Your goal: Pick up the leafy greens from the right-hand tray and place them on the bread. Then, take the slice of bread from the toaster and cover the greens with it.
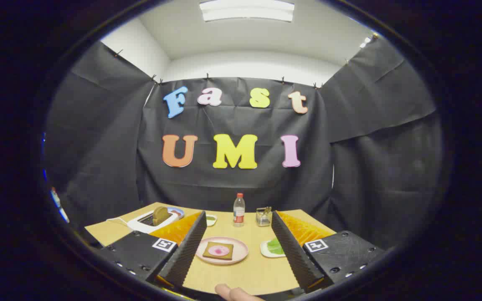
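Note:
My gripper (237,242) hangs above the near part of the wooden table (249,271), its two black fingers wide open with nothing between them. Between the fingers lies a pink plate (202,256) holding a brown bread slice (218,250) with a pink round on top. The leafy greens (275,246) lie on a small white tray (265,250) just right of the plate, partly hidden by my right finger (293,251). Beyond my left finger (184,255) stands a white toaster (147,223) with a bread slice (160,215) sticking up out of it.
A water bottle (239,210) and a small clear holder (263,216) stand at the table's far edge. A small dish (211,219) sits near the toaster, and a blue plate rim (177,211) shows behind it. A fingertip (230,292) pokes in at the near edge.

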The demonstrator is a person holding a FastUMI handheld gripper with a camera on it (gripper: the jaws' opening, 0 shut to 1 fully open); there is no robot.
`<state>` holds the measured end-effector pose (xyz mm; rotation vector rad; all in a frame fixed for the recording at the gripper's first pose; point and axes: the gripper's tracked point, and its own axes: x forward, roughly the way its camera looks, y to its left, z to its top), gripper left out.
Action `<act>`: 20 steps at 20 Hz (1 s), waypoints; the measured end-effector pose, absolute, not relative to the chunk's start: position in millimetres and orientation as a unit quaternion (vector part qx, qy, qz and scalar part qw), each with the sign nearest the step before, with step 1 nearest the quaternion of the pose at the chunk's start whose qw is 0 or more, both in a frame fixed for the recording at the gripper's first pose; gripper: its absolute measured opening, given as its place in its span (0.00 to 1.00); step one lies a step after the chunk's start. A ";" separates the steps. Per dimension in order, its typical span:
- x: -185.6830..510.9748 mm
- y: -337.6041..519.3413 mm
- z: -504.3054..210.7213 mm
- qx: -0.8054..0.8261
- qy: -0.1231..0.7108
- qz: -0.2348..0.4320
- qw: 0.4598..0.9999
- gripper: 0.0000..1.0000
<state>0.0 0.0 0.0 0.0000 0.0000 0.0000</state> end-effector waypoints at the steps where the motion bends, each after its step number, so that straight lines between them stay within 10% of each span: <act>1: -4.3 6.4 4.7 -0.006 -0.004 0.003 1.000 0.95; 20: -3.5 -8.0 -9.2 0.000 0.006 0.005 1.000 0.95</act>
